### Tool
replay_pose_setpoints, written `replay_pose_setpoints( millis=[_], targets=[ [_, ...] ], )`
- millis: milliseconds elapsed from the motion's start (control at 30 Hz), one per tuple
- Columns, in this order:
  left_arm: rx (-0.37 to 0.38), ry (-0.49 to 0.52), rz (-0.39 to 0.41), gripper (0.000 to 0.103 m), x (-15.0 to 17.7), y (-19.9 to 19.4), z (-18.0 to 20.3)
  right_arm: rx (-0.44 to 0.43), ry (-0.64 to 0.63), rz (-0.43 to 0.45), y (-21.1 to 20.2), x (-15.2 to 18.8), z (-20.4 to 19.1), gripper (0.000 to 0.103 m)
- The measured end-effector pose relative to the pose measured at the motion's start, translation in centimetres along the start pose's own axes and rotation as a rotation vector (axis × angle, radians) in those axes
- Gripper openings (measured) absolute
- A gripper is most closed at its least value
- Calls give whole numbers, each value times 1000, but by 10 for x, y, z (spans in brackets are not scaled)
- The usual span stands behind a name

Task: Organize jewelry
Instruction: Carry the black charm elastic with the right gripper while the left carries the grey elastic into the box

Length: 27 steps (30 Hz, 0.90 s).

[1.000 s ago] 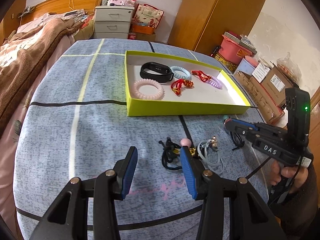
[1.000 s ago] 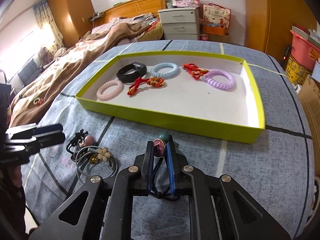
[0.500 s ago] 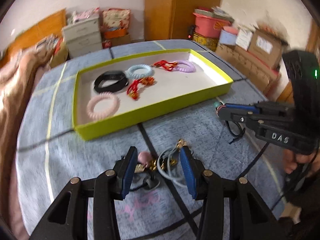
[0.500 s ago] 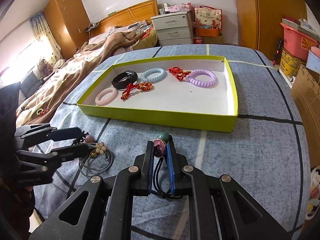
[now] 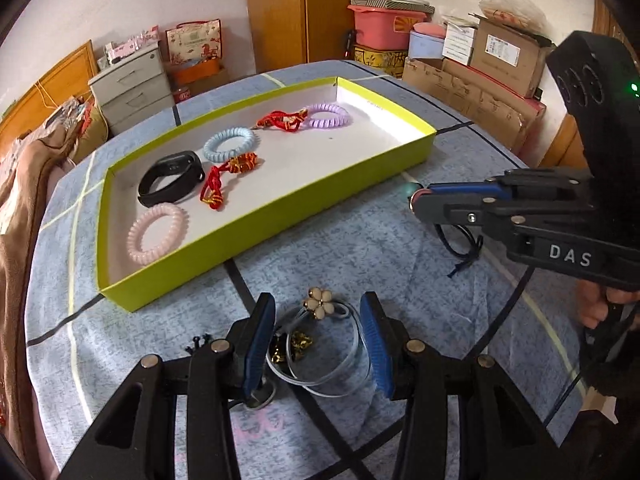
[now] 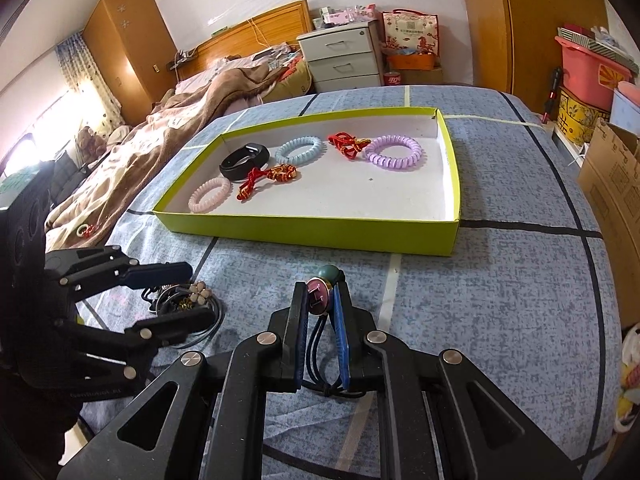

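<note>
Our right tongs (image 6: 320, 312) are clamped on a dark hair tie (image 6: 318, 300). Left tongs (image 5: 316, 334) gape around the flower tie (image 5: 318, 299), atop a tangled pile. Closing there, we risk dragging its neighbours toward the tray (image 5: 280, 212) ahead.

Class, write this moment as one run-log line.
left gripper: open over flower hair tie | right gripper: shut on charm hair tie | tray: six pieces
</note>
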<state>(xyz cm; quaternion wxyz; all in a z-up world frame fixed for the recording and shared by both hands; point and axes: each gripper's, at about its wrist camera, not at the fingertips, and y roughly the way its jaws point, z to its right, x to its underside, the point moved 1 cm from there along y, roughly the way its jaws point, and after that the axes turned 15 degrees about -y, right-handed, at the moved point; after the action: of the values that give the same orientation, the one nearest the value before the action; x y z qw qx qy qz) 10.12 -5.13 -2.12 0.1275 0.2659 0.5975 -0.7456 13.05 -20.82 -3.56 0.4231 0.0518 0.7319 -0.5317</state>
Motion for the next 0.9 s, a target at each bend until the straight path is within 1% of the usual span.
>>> replay_pose_setpoints(
  millis=[100,167,200,233,267,467,600,700,900],
  targets=[
    [-3,-3,-3,45,0,2,-1,-2,4,0,0,1,1,13],
    [-3,-3,0,37,0,1,0,-3,5,2,-1,1,1,13],
    [2,-1,-2,36,0,1,0,-3,5,2,-1,1,1,13],
    [-1,-2,-4,31,0,2,-1,-5,4,2,-1,1,1,13],
    [-7,-6,-7,23,-1,3,-1,-4,4,1,-1,1,1,13],
    [8,-42,-1,12,-2,3,-6,-5,3,0,0,0,0,13],
    [13,-67,12,12,-4,0,-11,-4,3,0,0,0,0,13],
    [30,-96,24,12,-5,-3,-14,-2,1,2,0,0,0,13],
    [40,-107,47,12,-8,-11,-15,4,-2,11,-6,-2,0,13]
  ],
)
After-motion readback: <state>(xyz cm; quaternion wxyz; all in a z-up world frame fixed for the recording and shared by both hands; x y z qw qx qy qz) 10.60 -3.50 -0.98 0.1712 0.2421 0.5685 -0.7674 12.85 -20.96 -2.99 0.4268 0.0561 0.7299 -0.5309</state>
